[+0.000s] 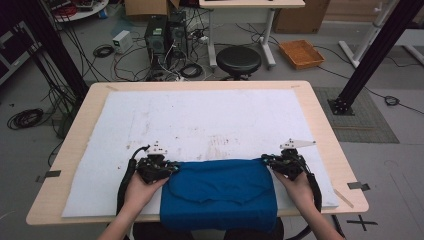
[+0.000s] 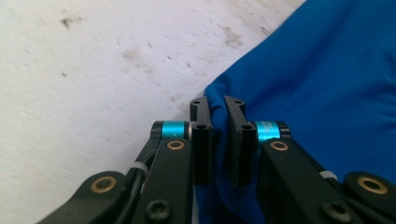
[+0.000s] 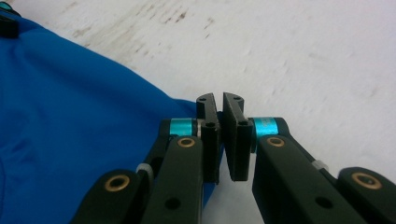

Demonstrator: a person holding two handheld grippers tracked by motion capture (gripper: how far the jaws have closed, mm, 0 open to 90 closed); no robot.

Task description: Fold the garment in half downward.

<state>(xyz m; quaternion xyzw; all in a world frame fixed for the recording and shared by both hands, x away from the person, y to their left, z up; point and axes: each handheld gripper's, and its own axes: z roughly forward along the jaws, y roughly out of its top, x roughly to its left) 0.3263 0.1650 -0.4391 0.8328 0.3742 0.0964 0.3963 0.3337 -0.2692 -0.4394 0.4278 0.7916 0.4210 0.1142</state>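
Blue cloth [image 1: 220,192]: both far corners pinched in the left gripper's [image 1: 172,167] and right gripper's [image 1: 266,161] jaws.

From above we are seeing soft, even room light with the floor dimmer and only faint shadows under the hands. In both gripper views the white table cover [image 2: 93,70] is glaring bright and blurring slightly, while the near black jaws are staying sharp.

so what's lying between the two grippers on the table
High view: the blue cloth spans the gap from left gripper to right gripper, each clamped on a far corner.
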